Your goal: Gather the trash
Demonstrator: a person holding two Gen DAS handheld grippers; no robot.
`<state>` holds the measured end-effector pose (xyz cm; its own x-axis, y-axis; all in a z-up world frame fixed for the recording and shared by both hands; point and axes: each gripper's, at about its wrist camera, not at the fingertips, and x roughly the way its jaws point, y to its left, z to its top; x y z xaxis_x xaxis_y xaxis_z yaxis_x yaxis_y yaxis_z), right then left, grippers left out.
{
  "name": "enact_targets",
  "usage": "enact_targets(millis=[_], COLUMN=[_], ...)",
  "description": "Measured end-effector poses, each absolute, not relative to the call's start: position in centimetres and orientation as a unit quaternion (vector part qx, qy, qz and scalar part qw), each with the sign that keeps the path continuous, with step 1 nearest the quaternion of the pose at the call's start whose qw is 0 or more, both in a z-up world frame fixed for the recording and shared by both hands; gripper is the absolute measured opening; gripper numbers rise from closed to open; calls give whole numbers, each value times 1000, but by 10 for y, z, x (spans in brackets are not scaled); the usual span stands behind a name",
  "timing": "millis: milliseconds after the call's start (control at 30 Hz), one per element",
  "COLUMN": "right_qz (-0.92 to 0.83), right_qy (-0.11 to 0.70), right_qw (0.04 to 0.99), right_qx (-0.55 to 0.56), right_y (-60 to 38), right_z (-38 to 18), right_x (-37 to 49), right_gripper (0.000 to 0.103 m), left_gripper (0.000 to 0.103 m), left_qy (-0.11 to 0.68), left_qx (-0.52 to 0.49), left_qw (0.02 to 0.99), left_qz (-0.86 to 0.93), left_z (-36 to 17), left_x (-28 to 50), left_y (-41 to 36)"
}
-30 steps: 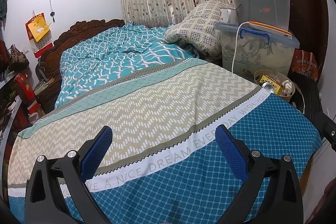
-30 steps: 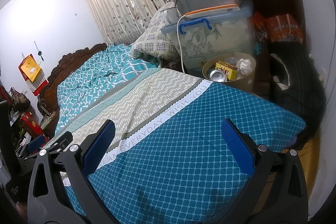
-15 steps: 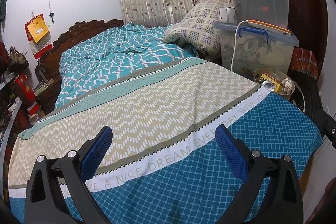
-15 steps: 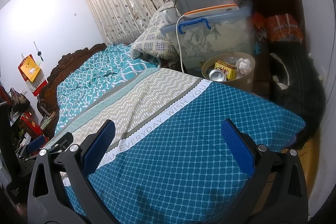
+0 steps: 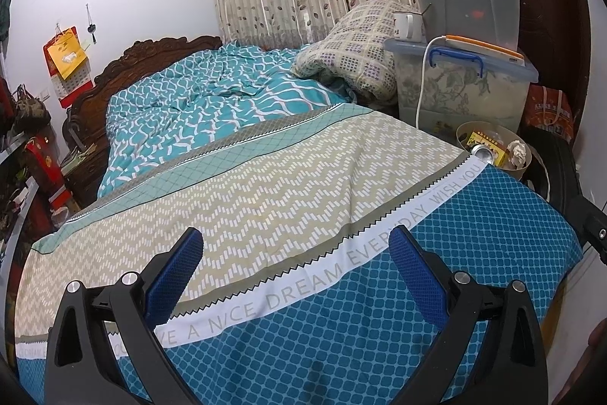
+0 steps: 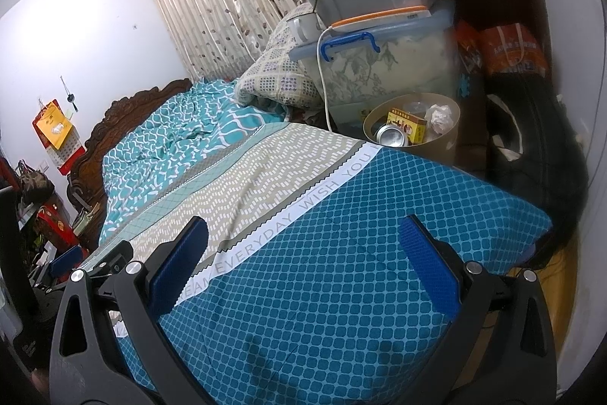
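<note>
teal lattice-print bedspread (image 5: 474, 253), yellow box (image 6: 406, 124)

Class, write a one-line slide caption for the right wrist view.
Open right gripper hovers over the bed, facing a bin holding a can, yellow box and crumpled paper.

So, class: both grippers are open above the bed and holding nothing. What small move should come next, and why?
Probably carry the right gripper forward and right toward the bin beside the bed. The bedspread shows no loose trash, while the can, yellow box and crumpled paper sit in that bin. The left gripper is open too, but farther off.
</note>
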<state>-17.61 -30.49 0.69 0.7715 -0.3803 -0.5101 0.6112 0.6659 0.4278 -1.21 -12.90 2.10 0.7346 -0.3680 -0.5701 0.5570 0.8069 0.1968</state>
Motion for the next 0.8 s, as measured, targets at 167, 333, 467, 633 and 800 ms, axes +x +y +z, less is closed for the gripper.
enact_targets(millis=[167, 333, 467, 633, 800], right_qz=[-278, -278, -278, -277, -276], right_qy=[193, 193, 194, 194, 194], right_qw=[892, 892, 892, 892, 893], right_qx=[300, 300, 301, 300, 298], right_y=[-305, -305, -305, -305, -306], right_z=[6, 5, 5, 5, 6], right_x=[-176, -176, -176, -176, -175], right_gripper=[100, 100, 100, 100, 100], left_gripper=[95, 95, 95, 95, 95], left_qy=[262, 263, 263, 262, 263], left_qx=[184, 184, 184, 187, 186], left_qw=[912, 912, 912, 911, 911], left_qz=[-255, -255, -255, -257, -256], left_z=[21, 20, 20, 19, 19], left_x=[-13, -12, -12, -11, -10], left_y=[-129, -129, -129, -129, -128])
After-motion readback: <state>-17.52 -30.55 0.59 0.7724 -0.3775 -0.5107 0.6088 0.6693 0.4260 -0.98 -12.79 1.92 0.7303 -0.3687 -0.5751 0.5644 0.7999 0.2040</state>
